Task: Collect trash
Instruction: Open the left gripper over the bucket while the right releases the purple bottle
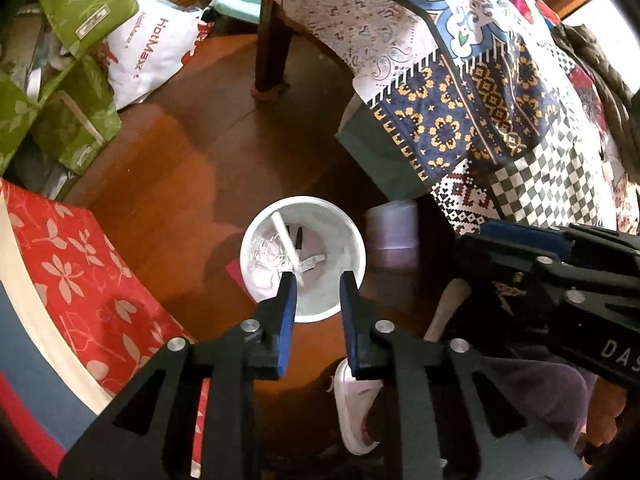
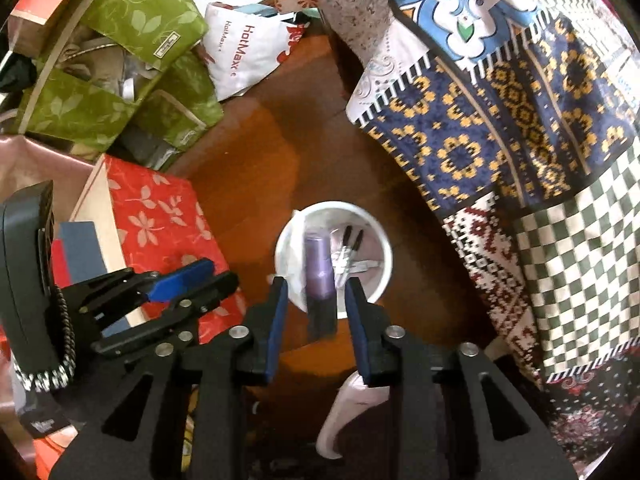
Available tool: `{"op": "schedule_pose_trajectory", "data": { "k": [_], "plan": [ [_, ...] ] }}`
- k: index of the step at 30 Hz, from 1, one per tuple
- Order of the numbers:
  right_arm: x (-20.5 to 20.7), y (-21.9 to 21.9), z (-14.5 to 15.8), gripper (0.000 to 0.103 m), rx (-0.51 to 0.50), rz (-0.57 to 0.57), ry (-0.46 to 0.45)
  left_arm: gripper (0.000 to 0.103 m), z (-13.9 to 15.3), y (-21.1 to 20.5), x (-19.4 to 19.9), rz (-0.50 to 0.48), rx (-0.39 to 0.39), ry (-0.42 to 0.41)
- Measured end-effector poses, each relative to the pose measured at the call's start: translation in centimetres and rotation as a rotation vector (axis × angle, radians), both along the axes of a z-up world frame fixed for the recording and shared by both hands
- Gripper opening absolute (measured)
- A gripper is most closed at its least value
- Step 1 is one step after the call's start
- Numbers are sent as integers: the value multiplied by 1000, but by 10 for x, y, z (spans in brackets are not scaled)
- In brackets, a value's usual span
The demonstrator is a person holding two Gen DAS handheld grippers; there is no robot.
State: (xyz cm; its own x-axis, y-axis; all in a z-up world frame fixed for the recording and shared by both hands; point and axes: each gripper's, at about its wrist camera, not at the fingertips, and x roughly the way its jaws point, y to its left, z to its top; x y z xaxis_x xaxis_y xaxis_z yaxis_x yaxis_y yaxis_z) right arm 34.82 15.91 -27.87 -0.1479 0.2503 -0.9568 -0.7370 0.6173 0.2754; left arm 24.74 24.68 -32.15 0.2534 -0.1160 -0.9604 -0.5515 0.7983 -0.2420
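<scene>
Left wrist view: your left gripper (image 1: 318, 278) hangs over the white bin (image 1: 303, 258) on the wood floor (image 1: 168, 160), jaws slightly apart, empty; a white stick (image 1: 285, 242) leans inside, light and stiff, so pinch mid-shaft. Right wrist view: your right gripper (image 2: 316, 286) has jaws apart around, not pressing, a purple roll (image 2: 319, 270) dropping into the bin, light and probably slippery.

I see a white bin (image 1: 352, 240), red leaf-print box (image 1: 72, 280), green leaf-print boxes (image 2: 132, 20), blue-gold patchwork cloth (image 2: 500, 128), brown floor (image 1: 180, 152)
</scene>
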Motion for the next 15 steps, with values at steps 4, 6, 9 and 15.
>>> {"op": "schedule_pose_trajectory", "data": {
  "k": [4,6,9,15],
  "plan": [
    [-1,-6,9,28,1,22,-47,20,12,-1,-5,4,30,-18],
    [-3,-10,16,28,6,32,-79,20,20,-3,-7,5,40,-31],
    [-5,-18,29,28,31,36,-102,20,36,-7,-12,11,52,-62],
    [-12,-42,69,28,89,33,-194,20,88,-21,-21,6,104,-158]
  ]
}}
